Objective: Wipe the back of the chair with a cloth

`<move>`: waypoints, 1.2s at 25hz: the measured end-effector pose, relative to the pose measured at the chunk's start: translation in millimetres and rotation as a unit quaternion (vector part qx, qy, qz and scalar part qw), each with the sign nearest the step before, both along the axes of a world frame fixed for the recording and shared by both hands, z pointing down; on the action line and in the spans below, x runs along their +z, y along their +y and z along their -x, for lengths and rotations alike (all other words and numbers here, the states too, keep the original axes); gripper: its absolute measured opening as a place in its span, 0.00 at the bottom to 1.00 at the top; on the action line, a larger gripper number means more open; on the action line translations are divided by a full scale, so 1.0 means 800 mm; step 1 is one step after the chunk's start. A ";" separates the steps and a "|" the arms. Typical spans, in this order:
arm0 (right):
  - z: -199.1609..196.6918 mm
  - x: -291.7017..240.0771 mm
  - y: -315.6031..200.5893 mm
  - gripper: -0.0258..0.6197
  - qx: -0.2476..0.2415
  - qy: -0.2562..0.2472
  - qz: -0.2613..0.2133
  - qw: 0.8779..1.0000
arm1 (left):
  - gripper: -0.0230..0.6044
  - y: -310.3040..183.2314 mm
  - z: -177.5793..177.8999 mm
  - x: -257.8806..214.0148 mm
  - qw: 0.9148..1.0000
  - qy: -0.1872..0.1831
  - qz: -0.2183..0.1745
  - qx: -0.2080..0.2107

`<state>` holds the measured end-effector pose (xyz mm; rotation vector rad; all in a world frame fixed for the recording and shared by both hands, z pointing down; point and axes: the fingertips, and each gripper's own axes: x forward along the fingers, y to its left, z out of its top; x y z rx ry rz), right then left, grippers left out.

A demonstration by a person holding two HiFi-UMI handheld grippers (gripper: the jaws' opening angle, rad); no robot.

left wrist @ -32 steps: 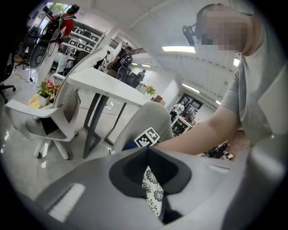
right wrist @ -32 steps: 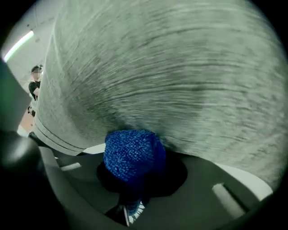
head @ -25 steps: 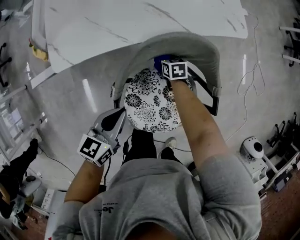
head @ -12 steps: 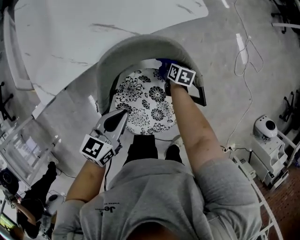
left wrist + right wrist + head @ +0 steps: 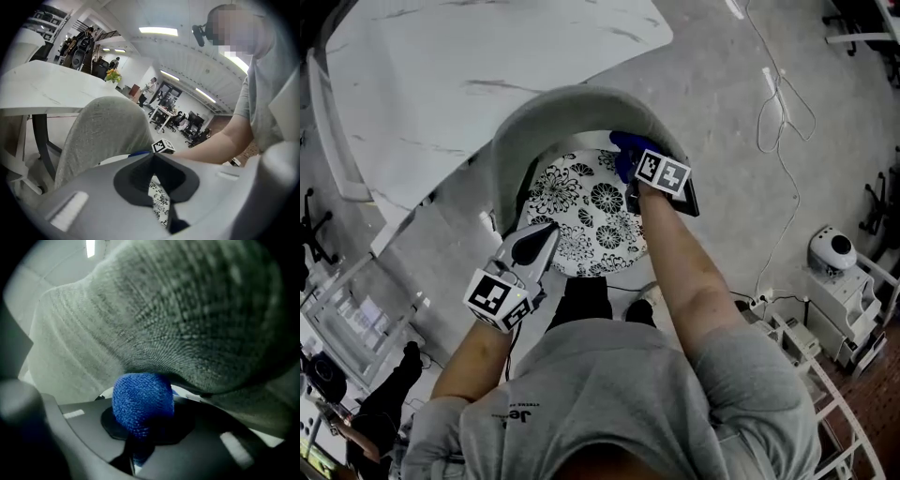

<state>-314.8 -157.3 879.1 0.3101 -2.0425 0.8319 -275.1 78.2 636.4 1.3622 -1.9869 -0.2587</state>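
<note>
Fingers of the right gripper (image 5: 140, 432) are clamped on a blue cloth (image 5: 142, 401), and the wad is pressed right up against the inner face of the grey chair back (image 5: 187, 319), toward its right end. Left gripper (image 5: 528, 246) hangs by the floral seat's (image 5: 591, 216) front-left edge, fingers closed together, nothing in them.

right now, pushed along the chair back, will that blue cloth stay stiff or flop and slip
Probably floppy: the cloth bulges as a soft wad from the right gripper. Its looped weave on the knit chair back should drag, not slide.
</note>
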 end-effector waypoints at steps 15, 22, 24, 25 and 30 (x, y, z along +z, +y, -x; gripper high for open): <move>-0.180 -0.293 -0.058 0.13 -0.112 -0.182 -0.007 0.977 | 0.13 -0.200 -0.094 -0.130 0.978 -0.058 -0.053 0.194; -0.418 -0.449 -0.177 0.13 0.027 -0.226 -0.093 0.969 | 0.13 -0.338 -0.240 -0.225 0.931 -0.096 -0.095 0.338; -0.503 -0.493 -0.197 0.13 0.064 -0.238 -0.113 0.962 | 0.13 -0.370 -0.304 -0.252 0.917 -0.106 -0.105 0.369; -0.545 -0.513 -0.205 0.13 0.080 -0.243 -0.125 0.959 | 0.13 -0.384 -0.336 -0.265 0.911 -0.110 -0.110 0.383; -0.741 -0.594 -0.221 0.13 0.144 -0.243 -0.183 0.942 | 0.13 -0.436 -0.504 -0.329 0.876 -0.112 -0.142 0.448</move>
